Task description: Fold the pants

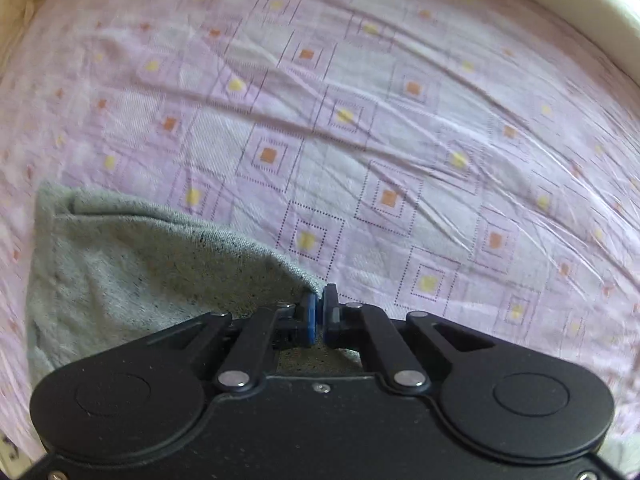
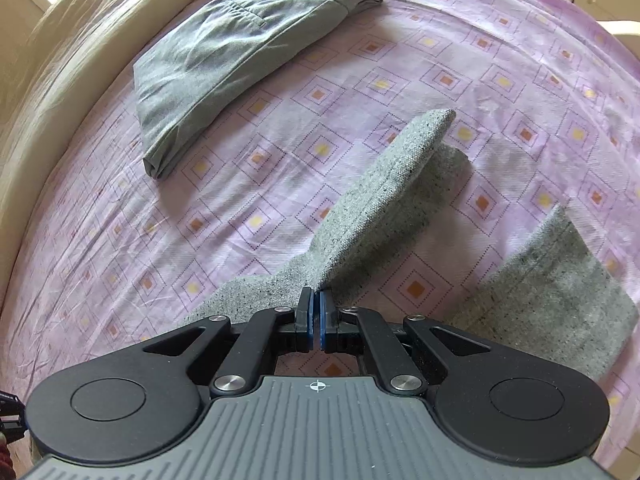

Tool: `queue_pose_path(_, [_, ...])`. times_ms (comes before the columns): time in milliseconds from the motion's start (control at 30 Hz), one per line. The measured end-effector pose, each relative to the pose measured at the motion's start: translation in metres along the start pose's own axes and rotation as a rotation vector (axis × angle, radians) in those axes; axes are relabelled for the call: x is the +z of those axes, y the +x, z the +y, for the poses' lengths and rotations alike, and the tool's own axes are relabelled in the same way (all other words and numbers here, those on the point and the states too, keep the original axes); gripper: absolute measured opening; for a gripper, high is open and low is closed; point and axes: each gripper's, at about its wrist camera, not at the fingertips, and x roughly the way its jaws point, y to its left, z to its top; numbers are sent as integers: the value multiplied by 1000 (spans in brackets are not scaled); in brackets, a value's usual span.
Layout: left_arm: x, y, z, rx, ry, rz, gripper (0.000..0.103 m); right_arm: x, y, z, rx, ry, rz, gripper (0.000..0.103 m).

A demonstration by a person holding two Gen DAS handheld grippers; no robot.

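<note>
The speckled grey pants (image 2: 384, 200) lie on the pink patterned bedsheet (image 2: 280, 160), one leg running long and narrow from the right gripper (image 2: 315, 300) away toward the sheet's far right, its cuff end pointing up-right, the other leg spread flat just right of it. The right gripper is clamped on a fold of that fabric. In the left wrist view, the left gripper (image 1: 319, 304) pinches the pants' edge, and folded grey-green trousers (image 2: 232, 52) rest well apart, at the sheet's far left.

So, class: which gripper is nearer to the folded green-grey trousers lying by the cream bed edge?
Right, as far as the views show. The right gripper holds grey pants with the folded trousers lying ahead; the left gripper view shows none.
</note>
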Motion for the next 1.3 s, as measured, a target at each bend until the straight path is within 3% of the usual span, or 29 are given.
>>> queue_pose_path(100, [-16,-33,2,-26,39,-87,4,11,-15,9,47,-25,-49,3])
queue_pose_path(267, [-34,-104,27,-130,44,-235,4,24,-66,21,176,-85,-181,3])
queue_pose_path(433, [-99,-154,66,-205,85,-368,4,-5,-121,3,242,-135,-270,3])
queue_pose_path(567, [-166,-150,91,-177,139,-355,4,-50,-129,-30,193,-111,-221,3])
queue_pose_path(800, [-256,-71,107,-27,192,-155,4,-128,-57,-98,-20,-53,22,3])
queue_pose_path(900, [-266,-47,109,-13,146,-96,4,-136,-56,-106,-2,-24,29,6])
queue_pose_path(1000, [-263,-43,106,4,120,-98,4,-127,-68,-114,69,2,-32,8])
queue_pose_path(1133, [-254,-47,99,22,115,-107,4,-105,-69,-132,57,65,-77,11])
queue_pose_path(1233, [-252,-50,94,41,112,-112,4,-94,-56,-148,59,134,-58,12])
queue_pose_path(1300, [-254,-50,93,59,115,-112,4,-87,-39,-151,25,186,0,12])
